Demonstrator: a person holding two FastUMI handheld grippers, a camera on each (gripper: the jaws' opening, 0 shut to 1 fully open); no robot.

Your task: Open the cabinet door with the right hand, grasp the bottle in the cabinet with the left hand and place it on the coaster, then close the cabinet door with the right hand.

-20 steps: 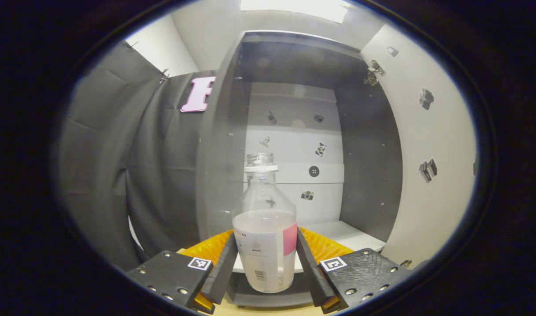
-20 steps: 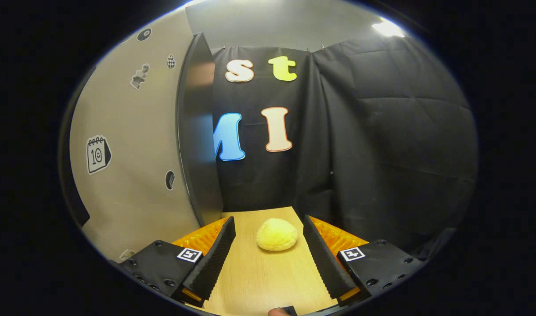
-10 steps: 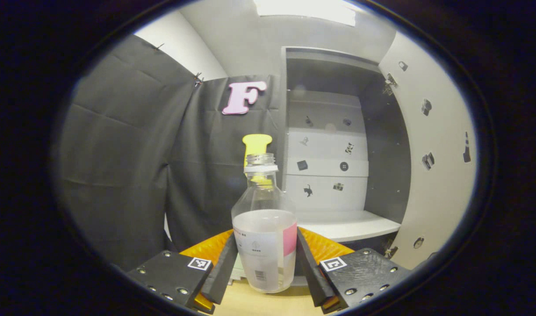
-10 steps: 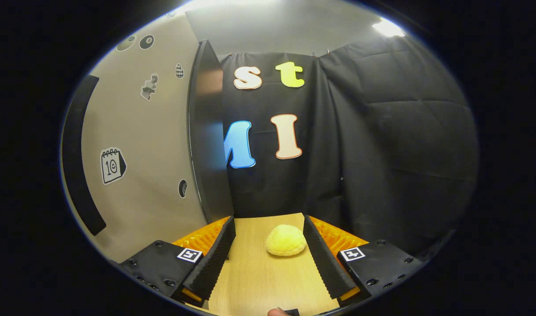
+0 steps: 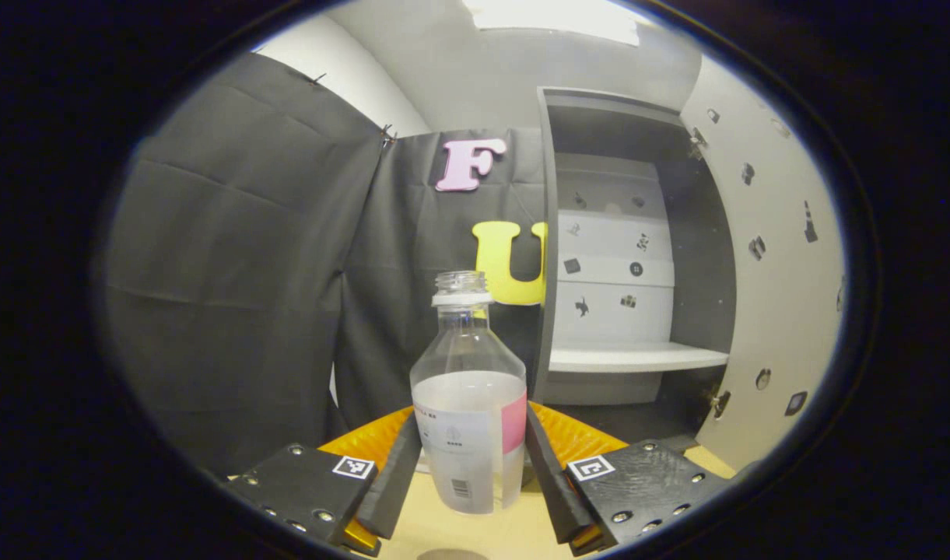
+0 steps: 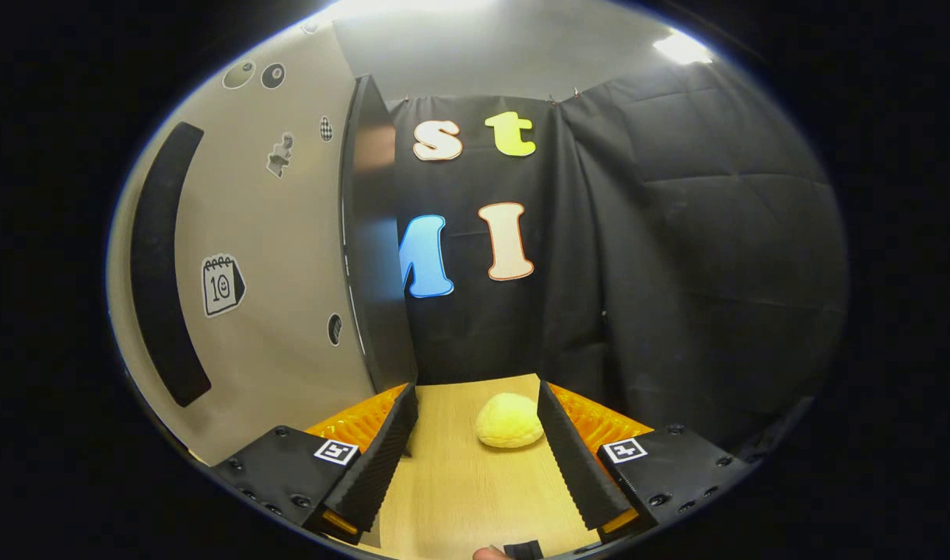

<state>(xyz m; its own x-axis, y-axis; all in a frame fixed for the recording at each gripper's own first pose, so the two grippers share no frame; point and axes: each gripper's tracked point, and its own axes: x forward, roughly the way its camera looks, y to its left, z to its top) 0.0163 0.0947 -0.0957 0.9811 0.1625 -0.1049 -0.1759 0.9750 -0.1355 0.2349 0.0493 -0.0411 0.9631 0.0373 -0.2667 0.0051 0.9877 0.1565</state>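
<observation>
A clear uncapped bottle point(image 5: 468, 404) with a white and pink label, partly filled with liquid, stands upright between both fingers of my left gripper point(image 5: 470, 459), which is shut on it, held above the wooden table point(image 5: 513, 529). Behind it to the right the cabinet point(image 5: 638, 264) stands open, its white shelf point(image 5: 630, 358) bare, its door point(image 5: 770, 257) swung out on the right. In the right gripper view my right gripper point(image 6: 475, 443) is open over the table point(image 6: 459, 490), with the door point(image 6: 264, 257) and its dark long handle point(image 6: 159, 264) at the left. A dark round edge point(image 5: 451, 554) shows at the bottom; whether it is the coaster I cannot tell.
A yellow bun-like lump point(image 6: 510, 421) lies on the table ahead of my right gripper's fingers. Black cloth walls the booth behind and to both sides. The door's edge point(image 6: 377, 233) stands close to the left finger of my right gripper.
My left gripper has drawn the bottle out of the cabinet and to the left; the cabinet now sits farther off at the right. The right gripper shifted slightly, bringing the door handle more into view.
</observation>
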